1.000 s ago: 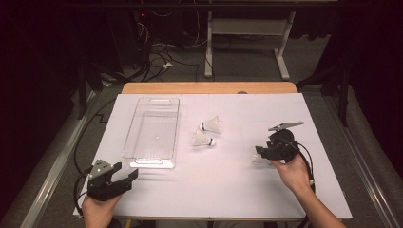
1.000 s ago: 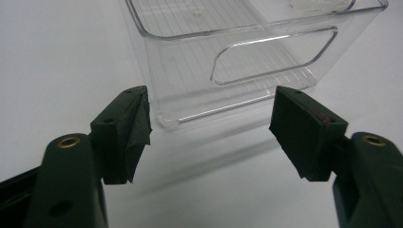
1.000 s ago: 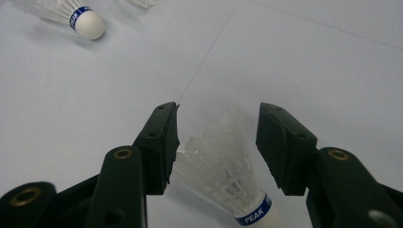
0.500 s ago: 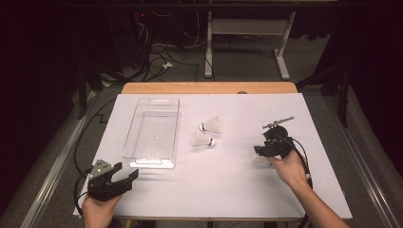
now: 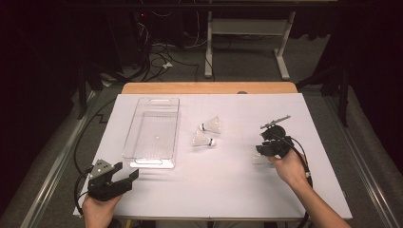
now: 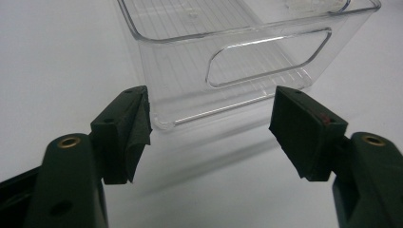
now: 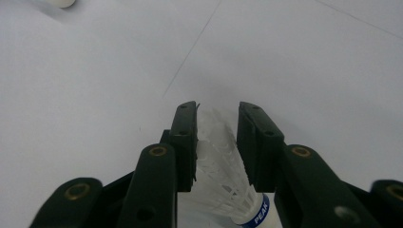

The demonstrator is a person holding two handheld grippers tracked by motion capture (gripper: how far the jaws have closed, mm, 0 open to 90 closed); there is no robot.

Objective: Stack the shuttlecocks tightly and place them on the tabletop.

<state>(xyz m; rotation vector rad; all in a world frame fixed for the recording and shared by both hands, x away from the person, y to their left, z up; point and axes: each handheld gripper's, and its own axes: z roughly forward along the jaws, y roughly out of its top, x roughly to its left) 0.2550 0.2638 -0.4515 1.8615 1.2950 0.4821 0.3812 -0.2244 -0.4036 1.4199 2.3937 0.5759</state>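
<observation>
Right of the clear bin point(image 5: 153, 133), well apart from it, the right gripper point(image 5: 266, 154) has a shuttlecock point(image 7: 223, 161) between its jaws, which have just been closing; pads look pressed on the feather skirt, cork end toward the hand, long axis along the jaws. Bin lies to the gripper's left, past two loose shuttlecocks point(image 5: 207, 133) just beside the bin's right wall. Left gripper point(image 6: 209, 137) sits at the bin's near end, jaws wide apart, holding nothing. Right hand would likely carry leftward.
</observation>
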